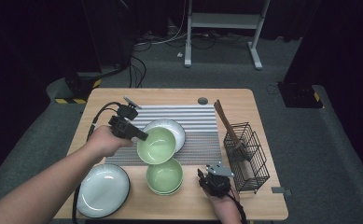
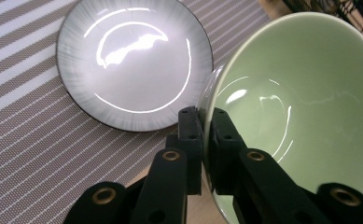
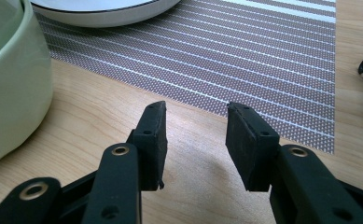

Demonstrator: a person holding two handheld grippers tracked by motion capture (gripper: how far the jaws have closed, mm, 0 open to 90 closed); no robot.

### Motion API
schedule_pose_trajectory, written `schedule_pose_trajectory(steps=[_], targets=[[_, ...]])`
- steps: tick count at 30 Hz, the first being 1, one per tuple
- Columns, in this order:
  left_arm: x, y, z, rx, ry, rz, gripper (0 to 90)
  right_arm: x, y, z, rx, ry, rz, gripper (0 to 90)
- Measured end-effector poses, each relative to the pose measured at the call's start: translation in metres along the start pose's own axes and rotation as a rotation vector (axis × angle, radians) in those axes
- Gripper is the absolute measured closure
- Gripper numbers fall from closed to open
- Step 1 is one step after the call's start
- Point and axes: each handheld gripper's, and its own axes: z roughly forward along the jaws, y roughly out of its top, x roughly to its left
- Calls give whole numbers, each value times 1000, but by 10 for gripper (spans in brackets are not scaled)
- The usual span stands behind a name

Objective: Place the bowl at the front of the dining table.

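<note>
My left hand-held gripper [image 1: 142, 136] is clamped tight on the rim of a pale green bowl [image 1: 157, 145], one jaw inside the wall and one outside, as I see closely in the left gripper view [image 2: 206, 140]. The bowl [image 2: 300, 107] hangs tilted in the air above the striped mat [image 1: 193, 126], its mouth turned toward me, just in front of a grey plate [image 1: 175, 131] that lies on the mat; in the left gripper view that plate [image 2: 132, 60] sits beyond the jaws, flat on the stripes. From largest down: the wooden tabletop [image 1: 244, 112] carries the mat across its middle, a second grey plate [image 1: 102, 190] at my near left corner, a stack of green bowls [image 1: 164, 176] just below the lifted one, and a black wire basket [image 1: 247, 156] at the right with brown sticks [image 1: 226, 122] leaning out of it. My right hand-held gripper [image 1: 201, 179] rests low near the front edge, between the stack and the basket; its jaws stand partly apart with nothing between them [image 3: 195, 135], pointing at bare wood just short of the mat's edge [image 3: 244, 60], with the green stack's wall [image 3: 11, 88] at the left.
</note>
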Motion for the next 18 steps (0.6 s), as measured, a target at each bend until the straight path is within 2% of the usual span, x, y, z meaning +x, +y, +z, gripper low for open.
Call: schedule_pose_trajectory(steps=[11, 18], targets=[[10, 2, 2, -23, 19, -27, 851, 1, 0, 0, 0, 1, -4, 582], [15, 4, 5, -39, 30, -29, 851, 1, 0, 0, -1, -1, -3, 582]])
